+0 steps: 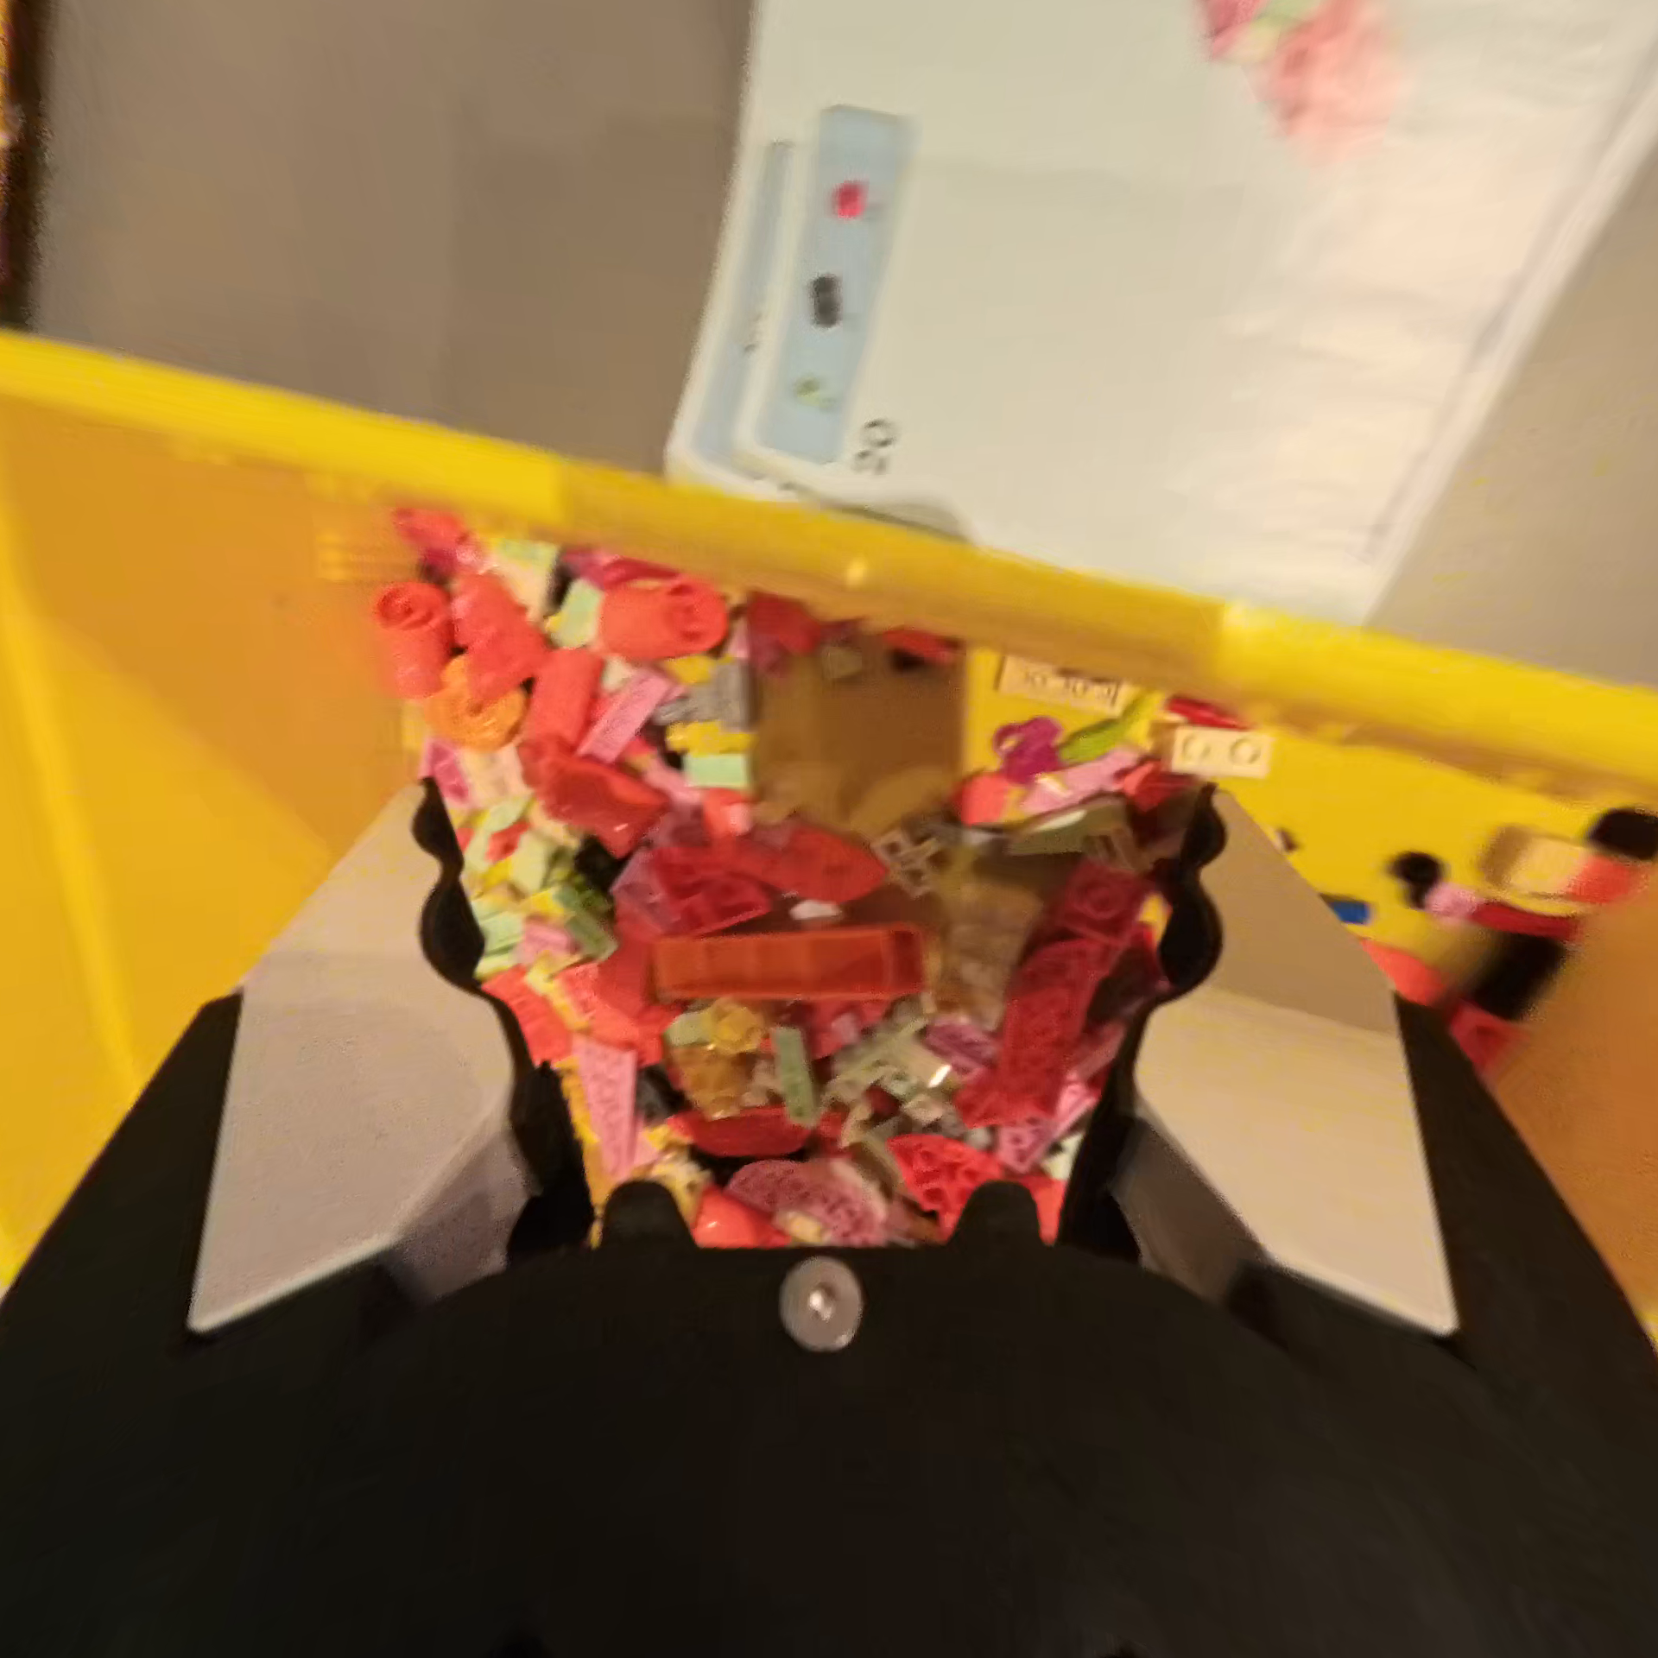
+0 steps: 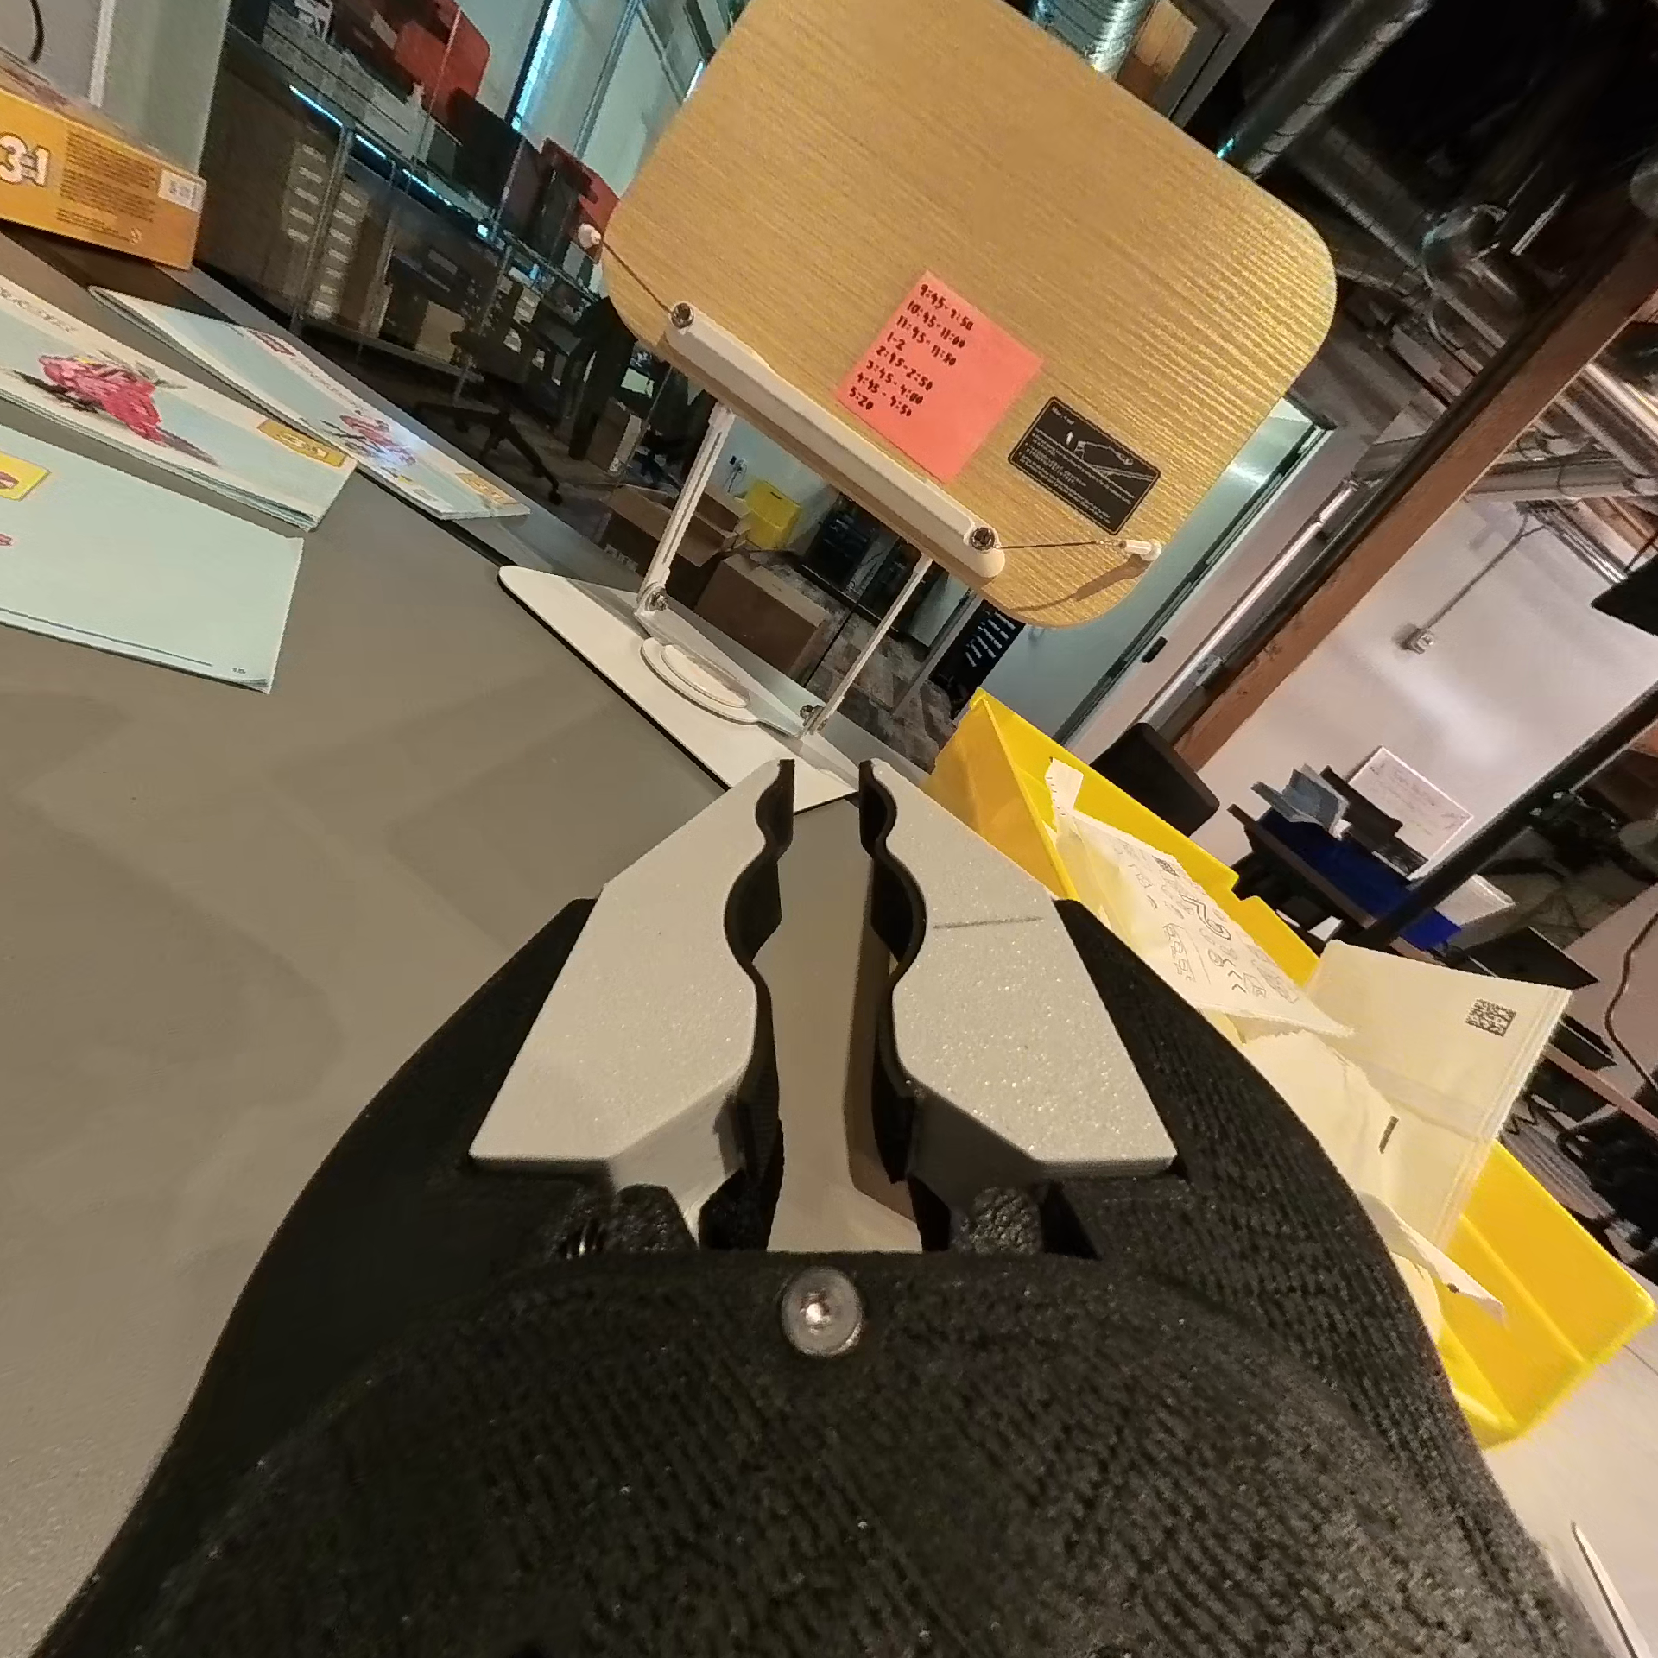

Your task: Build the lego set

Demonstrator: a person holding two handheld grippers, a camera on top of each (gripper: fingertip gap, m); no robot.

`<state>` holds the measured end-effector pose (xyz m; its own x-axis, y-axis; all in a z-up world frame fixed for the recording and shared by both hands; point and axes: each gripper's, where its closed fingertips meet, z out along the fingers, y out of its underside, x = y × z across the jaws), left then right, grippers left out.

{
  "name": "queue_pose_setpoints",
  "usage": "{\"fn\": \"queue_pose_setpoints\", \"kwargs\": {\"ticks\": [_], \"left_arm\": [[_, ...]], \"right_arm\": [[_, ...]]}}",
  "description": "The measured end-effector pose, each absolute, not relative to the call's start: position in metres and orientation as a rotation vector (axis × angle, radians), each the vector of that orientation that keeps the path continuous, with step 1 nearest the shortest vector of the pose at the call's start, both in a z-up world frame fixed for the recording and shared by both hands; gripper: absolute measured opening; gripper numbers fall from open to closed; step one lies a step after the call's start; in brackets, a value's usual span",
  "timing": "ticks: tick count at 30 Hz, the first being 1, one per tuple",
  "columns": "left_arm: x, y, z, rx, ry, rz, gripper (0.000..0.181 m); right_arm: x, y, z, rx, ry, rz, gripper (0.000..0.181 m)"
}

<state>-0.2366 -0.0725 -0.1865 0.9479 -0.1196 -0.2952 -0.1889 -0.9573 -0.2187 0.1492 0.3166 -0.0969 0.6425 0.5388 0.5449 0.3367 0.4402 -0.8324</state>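
Observation:
In the left wrist view a yellow bin [image 1: 807, 538] holds a heap of loose lego pieces [image 1: 556, 718], mostly red, pink, coral and pale green. A long clear orange-red brick [image 1: 789, 964] lies on top of the heap. My left gripper [image 1: 818, 798] hangs over the heap with its jaws wide apart and nothing between them. This view is blurred. In the right wrist view my right gripper [image 2: 825, 776] is above the grey table [image 2: 269, 897], its jaws almost together with a thin gap, and empty.
A pale blue instruction booklet [image 1: 1166, 314] lies past the bin. In the right wrist view, more booklets [image 2: 179, 404] and a yellow box [image 2: 90, 179] lie far left. A wooden book stand [image 2: 987, 269] stands ahead. A yellow bin [image 2: 1525, 1283] of paper bags [image 2: 1211, 969] is at right. Tip to tip, the grippers are about 55 cm apart. The long clear orange-red brick [image 1: 789, 964] is about 5 cm from my left fingertips and 60 cm from my right.

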Motion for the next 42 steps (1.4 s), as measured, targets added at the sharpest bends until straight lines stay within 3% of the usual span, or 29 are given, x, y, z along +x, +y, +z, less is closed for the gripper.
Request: {"fn": "queue_pose_setpoints", "kwargs": {"ticks": [6,19,22,24,30,37,42], "left_arm": [[-0.201,-0.085,-0.168,-2.755,0.373,-0.022,0.156],[-0.189,-0.146,-0.188,-2.904,0.793,-0.013,0.153],[-0.175,-0.157,-0.177,-2.811,0.928,-0.118,0.109],[-0.155,-0.169,-0.165,-2.772,0.943,-0.35,0.062],[-0.116,-0.189,-0.15,-2.735,0.896,-0.895,0.009],[-0.136,-0.18,-0.159,-2.81,0.964,-0.693,0.0],[-0.127,-0.193,-0.17,-2.858,1.036,-0.826,0.004]], "right_arm": [[0.148,0.316,-0.097,-1.146,-0.922,0.146,0.012],[0.147,0.317,-0.1,-1.145,-0.947,0.083,0.012],[0.146,0.318,-0.101,-1.145,-0.956,0.067,0.012],[0.146,0.318,-0.101,-1.146,-0.958,0.059,0.012],[0.146,0.319,-0.102,-1.148,-0.96,0.05,0.012],[0.145,0.319,-0.102,-1.145,-0.962,0.048,0.012],[0.145,0.318,-0.101,-1.144,-0.962,0.053,0.012]]}}
